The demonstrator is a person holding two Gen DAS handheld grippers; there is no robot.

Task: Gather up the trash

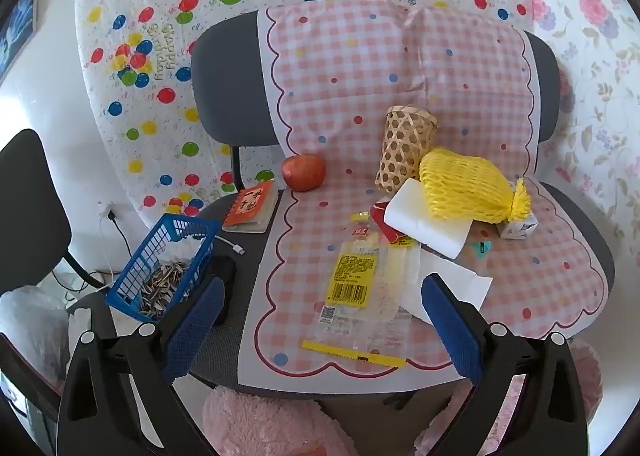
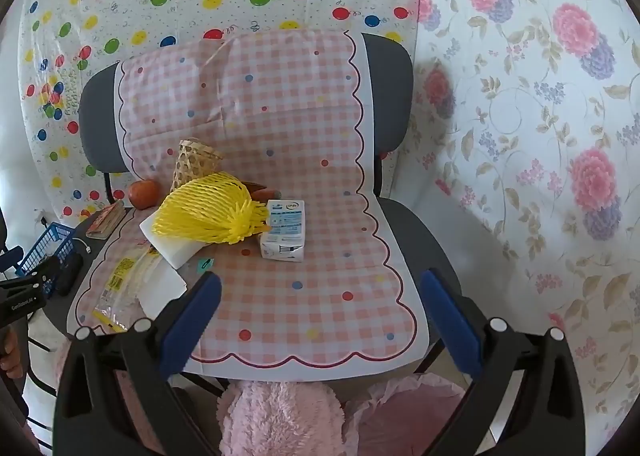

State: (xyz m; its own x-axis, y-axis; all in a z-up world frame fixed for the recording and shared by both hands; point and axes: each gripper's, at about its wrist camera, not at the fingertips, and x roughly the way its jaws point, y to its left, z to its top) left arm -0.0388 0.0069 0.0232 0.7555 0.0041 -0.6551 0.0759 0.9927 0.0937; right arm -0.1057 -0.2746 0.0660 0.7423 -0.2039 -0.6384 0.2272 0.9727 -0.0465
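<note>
On the chair's pink checked cloth (image 1: 344, 88) lies a pile of trash: a clear plastic wrapper (image 1: 356, 284) with a yellow label, a yellow foam net (image 1: 464, 184), a white foam block (image 1: 424, 224), a red packet (image 1: 384, 220) and a small milk carton (image 2: 284, 230). My left gripper (image 1: 320, 316) hovers open just in front of the wrapper, holding nothing. My right gripper (image 2: 320, 304) is open over the bare front of the cloth (image 2: 304, 296), right of the pile. The yellow net (image 2: 212, 212) and wrapper (image 2: 120, 288) sit left of it.
A red apple (image 1: 304, 172), a woven bamboo cup (image 1: 404, 148), an orange notebook (image 1: 250, 208) and a blue basket (image 1: 168, 260) of sunflower seed shells sit at the chair's left. A pink fluffy thing (image 2: 280, 416) lies below the seat edge. Patterned sheets hang behind.
</note>
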